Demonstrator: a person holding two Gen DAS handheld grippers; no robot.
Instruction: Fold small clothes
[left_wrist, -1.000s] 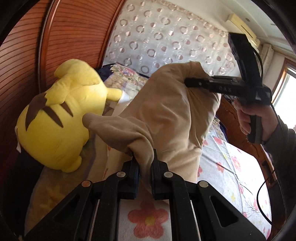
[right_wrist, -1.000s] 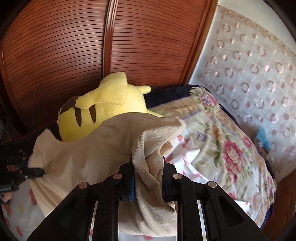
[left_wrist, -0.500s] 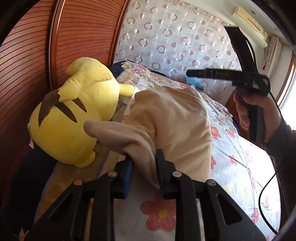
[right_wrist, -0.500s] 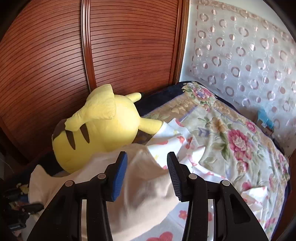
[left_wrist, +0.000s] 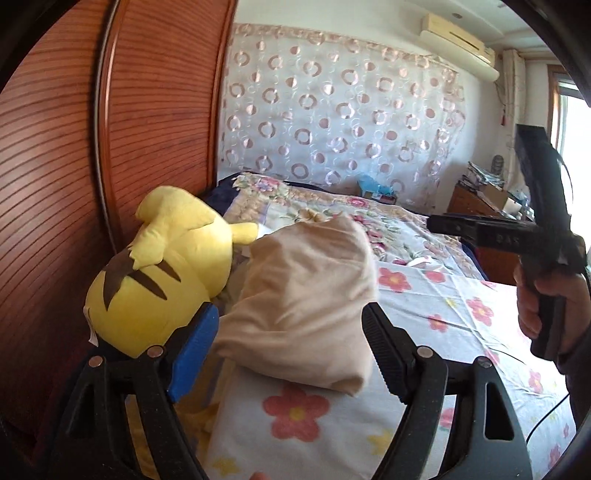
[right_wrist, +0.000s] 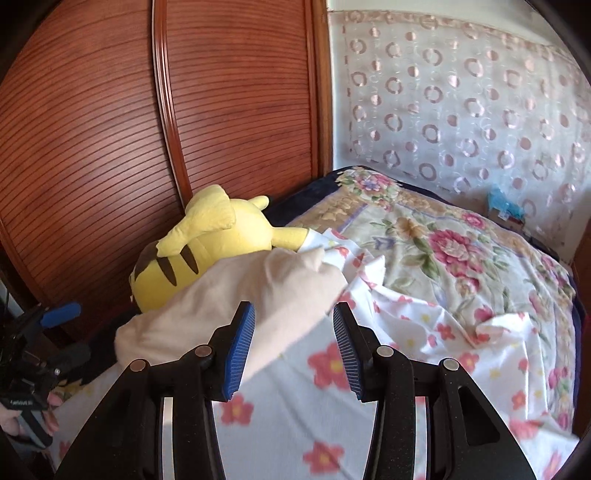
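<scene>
The beige garment (left_wrist: 303, 306) is now seen lying folded in a soft heap on the flowered sheet (left_wrist: 461, 317) of the bed, just beside the yellow plush toy (left_wrist: 159, 280) at its left. A second ago a bunched corner of it was clamped between the fingers of the left gripper (left_wrist: 288, 343); now those fingers have just been opening and are spread wide, the cloth released and resting beyond them, with no pad pressed on it. The blue pad (left_wrist: 192, 354) is seen in front of the toy's lower edge.

From the right wrist view the same story is told: the right gripper (right_wrist: 293, 350) was closed on a thick fold a second ago, and its fingers have since been parted to a middling gap. Nothing is held between them; the garment (right_wrist: 236, 299) lies just past the left pad, draped low against the toy (right_wrist: 207, 251), no longer lifted in the air.

The right gripper (left_wrist: 532, 240) is also caught at the right edge of the left view, gripped by a hand (left_wrist: 543, 306) and held well clear of the cloth, farther right than before. The floral quilt (right_wrist: 443, 251) is spread on the far side of the bed, and the wooden slatted wardrobe (right_wrist: 110, 129) is seen behind the toy.
</scene>
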